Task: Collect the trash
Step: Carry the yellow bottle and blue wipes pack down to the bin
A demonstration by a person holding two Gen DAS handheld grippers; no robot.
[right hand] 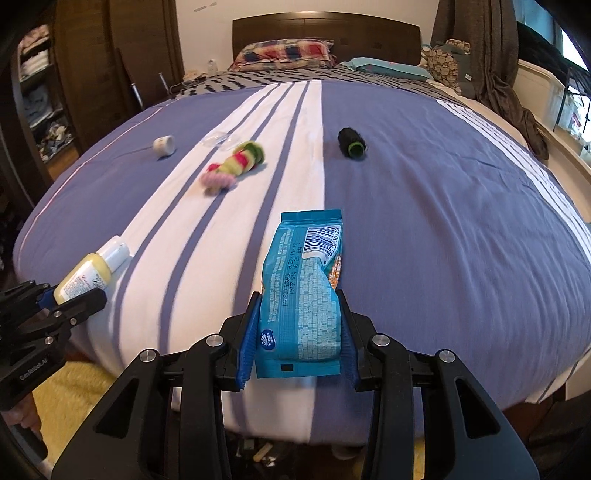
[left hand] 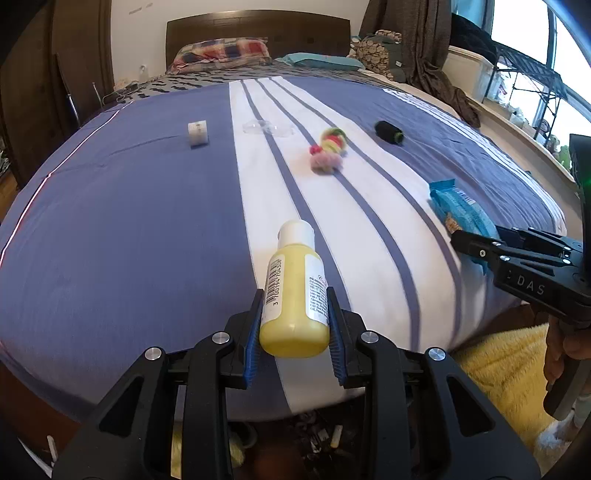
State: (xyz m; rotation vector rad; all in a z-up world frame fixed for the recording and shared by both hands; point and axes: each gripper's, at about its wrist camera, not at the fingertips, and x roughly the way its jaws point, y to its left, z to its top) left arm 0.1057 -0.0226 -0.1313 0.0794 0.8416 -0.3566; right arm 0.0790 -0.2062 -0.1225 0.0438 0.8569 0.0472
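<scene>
We worked over a wide bed (right hand: pixel 443 229) under a purple cover with white stripes, a dark headboard (right hand: pixel 325 33) and a checked pillow (right hand: pixel 284 51) at its far end, a wardrobe (right hand: pixel 92 66) on one side and a window (left hand: pixel 535 74) on the other. Our right tool (right hand: pixel 299 328) clenched a blue snack wrapper (right hand: pixel 306 288); our left tool (left hand: pixel 294 321) gripped a yellow bottle (left hand: pixel 293 295). Farther up lay a knitted toy (right hand: pixel 236 164), a black spool (right hand: pixel 351 143) and a white spool (right hand: pixel 164 146).
</scene>
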